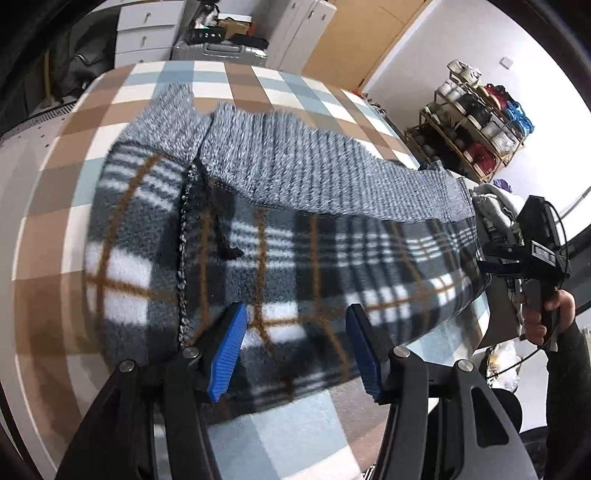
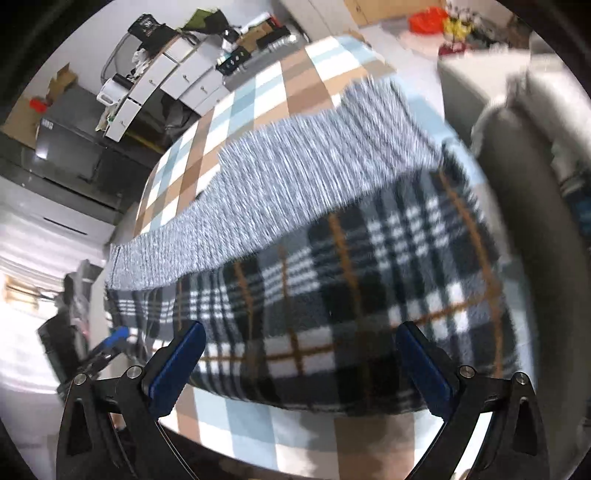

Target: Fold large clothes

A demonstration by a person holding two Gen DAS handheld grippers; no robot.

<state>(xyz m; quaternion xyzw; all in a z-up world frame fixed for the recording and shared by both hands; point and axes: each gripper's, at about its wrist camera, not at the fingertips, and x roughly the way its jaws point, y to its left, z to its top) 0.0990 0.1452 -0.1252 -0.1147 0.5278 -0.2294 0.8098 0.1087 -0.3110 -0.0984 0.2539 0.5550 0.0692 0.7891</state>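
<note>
Plaid fleece garment (image 1: 332, 273): large, dark grey and white check with orange lines, lined or backed in grey marled knit (image 1: 295, 166). It lies spread flat on a surface covered by a checked cloth (image 1: 48, 206) of tan, pale blue and white. The knit part is turned over along the far edge, so a first fold appears made; I judge the next grasp will be at the near hem.

Left hand-held gripper (image 1: 295, 350): blue pads apart, poised over the near hem, nothing between them; placed for a pinch on the edge.

Right hand-held gripper (image 2: 303, 369): jaws apart, empty, poised over the same hem further along, presumably so both corners lift together. In the left wrist view it is held in a person's hand (image 1: 546, 314).

Surroundings: white drawers (image 1: 144, 33), a silver suitcase (image 1: 218, 51), a shoe rack (image 1: 476, 122).
</note>
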